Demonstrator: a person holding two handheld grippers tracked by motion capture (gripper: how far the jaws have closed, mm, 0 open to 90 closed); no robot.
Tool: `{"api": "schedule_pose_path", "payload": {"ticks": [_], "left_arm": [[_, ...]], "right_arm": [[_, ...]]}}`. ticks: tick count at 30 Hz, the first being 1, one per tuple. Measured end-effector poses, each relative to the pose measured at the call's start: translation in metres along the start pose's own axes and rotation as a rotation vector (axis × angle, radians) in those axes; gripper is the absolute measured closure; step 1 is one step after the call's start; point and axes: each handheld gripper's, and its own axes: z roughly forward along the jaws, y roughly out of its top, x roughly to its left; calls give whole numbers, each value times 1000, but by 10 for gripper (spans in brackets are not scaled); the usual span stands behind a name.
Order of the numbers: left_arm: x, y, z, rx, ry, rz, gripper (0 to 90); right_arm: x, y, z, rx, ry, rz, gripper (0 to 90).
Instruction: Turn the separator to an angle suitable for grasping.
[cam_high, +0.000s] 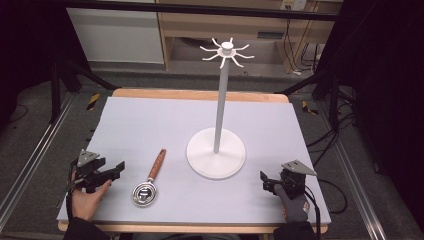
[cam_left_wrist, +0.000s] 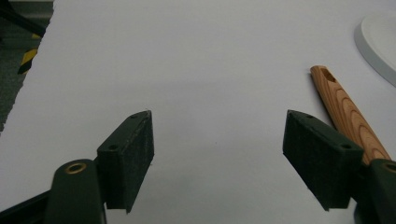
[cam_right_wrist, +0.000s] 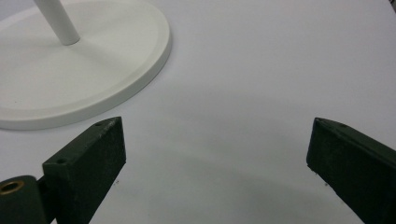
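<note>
While no lettering can be read, the left gripper (cam_high: 119, 167) is held wide open and empty — the wooden-handled strainer (cam_high: 149, 181) at its three o'clock; the right gripper (cam_high: 264, 181) likewise gapes, empty.

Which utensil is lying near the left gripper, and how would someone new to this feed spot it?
Start at the white hook stand in the middle of the grey mat. Just left of its round base lies a strainer spoon, its wooden handle pointing away from the person. It is the one thing with a shiny metal bowl, right of the open left gripper.

Black fingers (cam_left_wrist: 128, 158), brass-ringed screw holes, grey three-cornered plates, dark sleeves.
</note>
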Motion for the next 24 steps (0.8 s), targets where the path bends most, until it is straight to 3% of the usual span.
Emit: {"api": "schedule_pose_path", "payload": {"ticks": [7,16,24], "left_arm": [[-10,3,-1,18,-53,38,310],[-28,13,-5,54,-120,93,351],[-42,27,-9,67,-134,128,366]], "right_arm": [[1,1,0,-2,-2,16,49],[9,4,3,12,-2,-13,37],[12,7,2,3,14,-20,53]]}}
